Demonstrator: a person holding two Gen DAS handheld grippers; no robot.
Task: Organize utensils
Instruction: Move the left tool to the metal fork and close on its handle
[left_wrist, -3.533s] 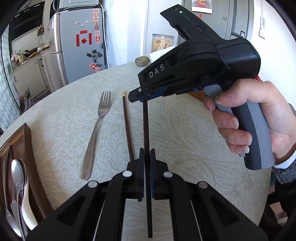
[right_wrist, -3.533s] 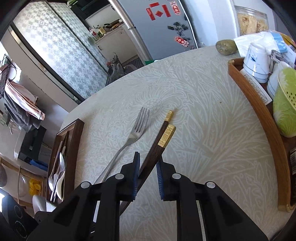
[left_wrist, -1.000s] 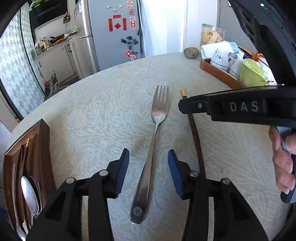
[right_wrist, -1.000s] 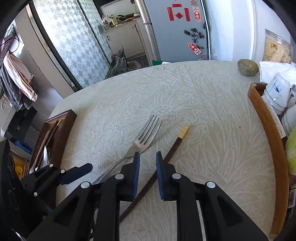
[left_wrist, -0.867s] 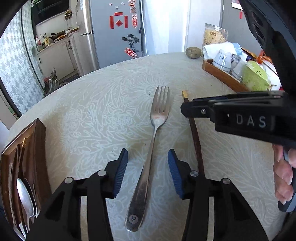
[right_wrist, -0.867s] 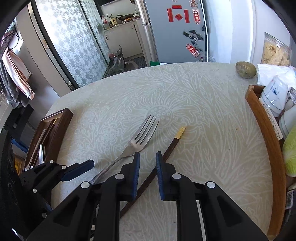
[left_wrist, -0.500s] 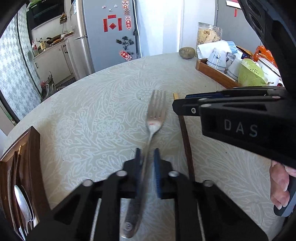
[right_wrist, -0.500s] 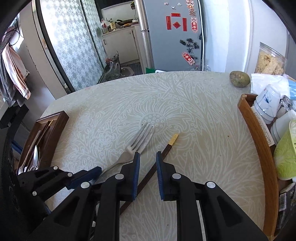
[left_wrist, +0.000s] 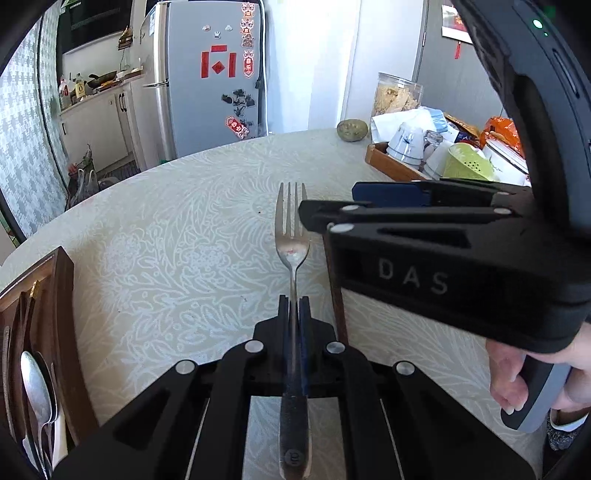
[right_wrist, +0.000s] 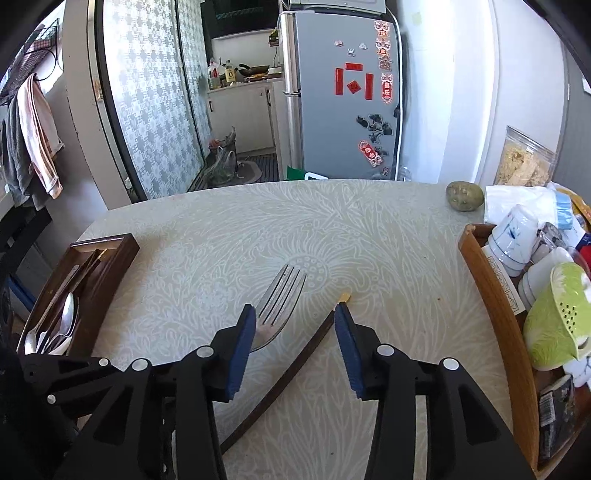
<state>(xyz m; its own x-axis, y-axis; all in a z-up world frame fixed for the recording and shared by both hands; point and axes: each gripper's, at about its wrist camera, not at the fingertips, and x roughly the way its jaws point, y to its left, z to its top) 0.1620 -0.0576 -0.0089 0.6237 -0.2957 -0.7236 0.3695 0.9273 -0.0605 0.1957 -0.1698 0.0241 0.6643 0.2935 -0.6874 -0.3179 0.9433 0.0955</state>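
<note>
My left gripper (left_wrist: 294, 308) is shut on the handle of a silver fork (left_wrist: 291, 236), tines pointing away over the patterned table. The fork also shows in the right wrist view (right_wrist: 280, 295). A dark chopstick with a gold tip (right_wrist: 295, 365) lies on the table just right of the fork; in the left wrist view (left_wrist: 334, 291) it is partly hidden by the right gripper. My right gripper (right_wrist: 295, 332) is open and empty, hovering above the chopstick and the fork's head. A dark wooden utensil tray (right_wrist: 122, 247) with spoons (left_wrist: 35, 384) sits at the left table edge.
A wooden tray (right_wrist: 491, 295) with cups and a green strainer (right_wrist: 554, 310) stands at the right. A potato (right_wrist: 464, 196) lies at the far edge. A fridge stands beyond the table.
My left gripper closed on the fork's handle. My right gripper opened wide and rose above the chopstick.
</note>
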